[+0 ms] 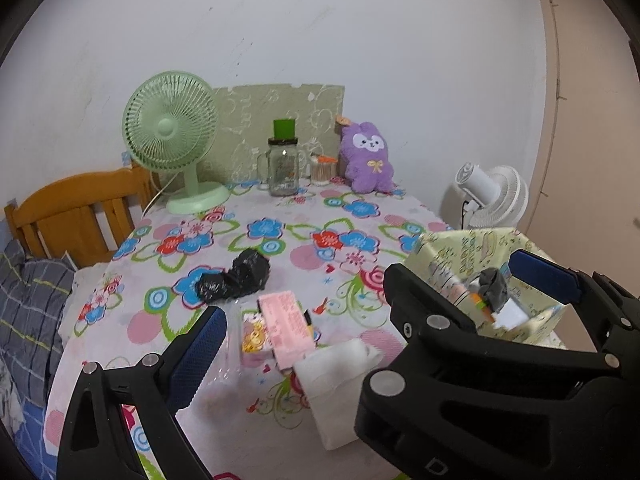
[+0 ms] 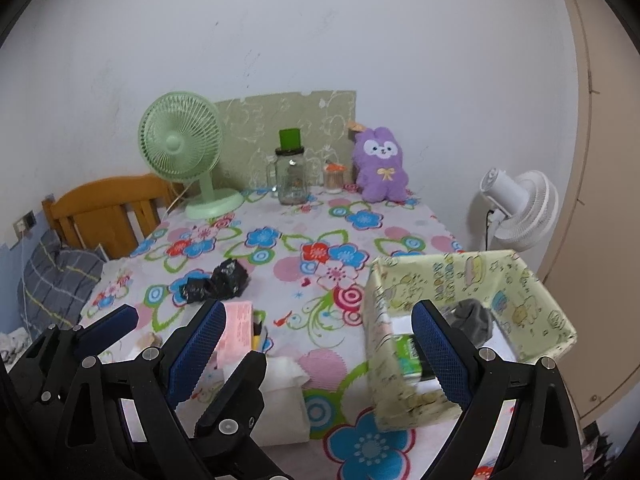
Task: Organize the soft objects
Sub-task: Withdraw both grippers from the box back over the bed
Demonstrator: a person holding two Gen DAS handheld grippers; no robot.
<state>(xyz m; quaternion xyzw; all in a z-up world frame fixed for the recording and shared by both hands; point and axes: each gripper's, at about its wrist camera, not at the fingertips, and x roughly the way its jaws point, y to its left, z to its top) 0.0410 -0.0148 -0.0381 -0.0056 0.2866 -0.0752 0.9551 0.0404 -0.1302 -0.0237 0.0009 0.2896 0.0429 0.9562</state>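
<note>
Surface (image 2: 280,256) with floral cloth: black bag (image 2: 216,282) centre, pink packet (image 1: 284,322) and white tissue (image 1: 336,376) near, patterned box (image 2: 472,280) right. Both tongs, left (image 1: 296,332) and right (image 2: 320,344), released, grasping nothing.

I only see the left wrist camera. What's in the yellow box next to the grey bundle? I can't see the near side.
Observer: The right wrist view shows a green packet inside the fabric box, against its near wall.
Operator: What's on the table in front of the box?
Observer: Nothing loose, only a big blue flower printed on the tablecloth.
</note>
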